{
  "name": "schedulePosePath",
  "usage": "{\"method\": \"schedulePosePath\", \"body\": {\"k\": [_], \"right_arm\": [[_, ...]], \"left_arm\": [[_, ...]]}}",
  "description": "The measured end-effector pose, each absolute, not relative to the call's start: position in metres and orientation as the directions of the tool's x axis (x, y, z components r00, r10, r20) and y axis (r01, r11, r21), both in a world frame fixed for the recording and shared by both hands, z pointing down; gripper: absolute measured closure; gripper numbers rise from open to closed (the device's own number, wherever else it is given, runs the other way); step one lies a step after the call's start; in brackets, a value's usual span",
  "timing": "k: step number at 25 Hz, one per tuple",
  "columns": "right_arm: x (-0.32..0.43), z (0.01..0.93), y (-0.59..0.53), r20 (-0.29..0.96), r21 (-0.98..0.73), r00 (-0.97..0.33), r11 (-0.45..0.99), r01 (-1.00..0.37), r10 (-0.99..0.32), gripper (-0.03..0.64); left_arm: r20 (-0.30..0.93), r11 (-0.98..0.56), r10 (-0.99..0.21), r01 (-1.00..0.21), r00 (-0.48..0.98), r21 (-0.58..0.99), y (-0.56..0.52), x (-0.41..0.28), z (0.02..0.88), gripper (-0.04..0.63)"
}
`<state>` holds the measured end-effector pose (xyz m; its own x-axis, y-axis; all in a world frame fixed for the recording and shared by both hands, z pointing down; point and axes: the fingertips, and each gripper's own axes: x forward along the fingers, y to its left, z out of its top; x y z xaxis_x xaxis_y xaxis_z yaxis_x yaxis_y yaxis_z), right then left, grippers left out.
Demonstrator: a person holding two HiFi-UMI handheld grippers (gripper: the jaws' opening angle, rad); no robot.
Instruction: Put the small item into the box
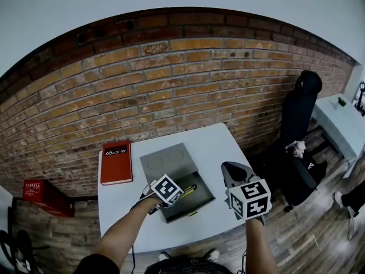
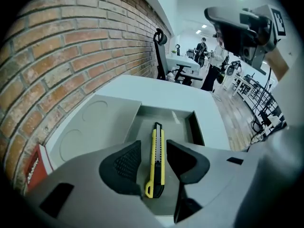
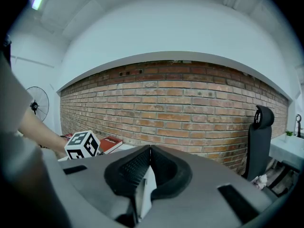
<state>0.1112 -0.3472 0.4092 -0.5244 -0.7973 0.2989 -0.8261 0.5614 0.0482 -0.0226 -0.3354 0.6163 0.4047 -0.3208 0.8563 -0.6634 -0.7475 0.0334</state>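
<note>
left gripper view: the yellow utility knife (image 2: pixel 156 160) lies flat inside the grey box (image 2: pixel 197 127) near the table (image 1: pixel 217 147) front edge. left gripper (image 2: pixel 153 148) jaws stand wide apart, gripping nothing. right gripper (image 3: pixel 148 151) jaws are closed and empty. task looks done.

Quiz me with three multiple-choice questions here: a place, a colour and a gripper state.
1. Where does the yellow utility knife lie? A on the floor B inside the grey box C on the chair
2. What colour is the book beside the box? A blue B green C red
3. How do the left gripper's jaws stand? A apart B shut on the knife C shut empty
B, it lies on the box's floor; C, red cover; A, pads clear of the knife.
</note>
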Motion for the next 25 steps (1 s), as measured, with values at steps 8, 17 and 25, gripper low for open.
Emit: {"method": "schedulePosePath", "body": {"k": [8, 17, 25], "right_arm": [[0.097, 0.406, -0.35, 0.293, 0.047, -0.553, 0.59, -0.806, -0.78, 0.597], [0.082, 0.399, -0.355, 0.276, 0.046, -0.585, 0.619, -0.784, -0.762, 0.597], [0.07, 0.388, -0.362, 0.25, 0.046, -0.616, 0.645, -0.763, -0.746, 0.597]], "left_arm": [[0.799, -0.711, -0.409, -0.703, 0.44, 0.023, -0.349, -0.029, 0.581, 0.413], [0.717, -0.657, -0.534, -0.754, 0.447, -0.02, -0.363, -0.041, 0.533, 0.447], [0.608, -0.593, -0.661, -0.803, 0.44, -0.063, -0.37, -0.057, 0.482, 0.471]]}}
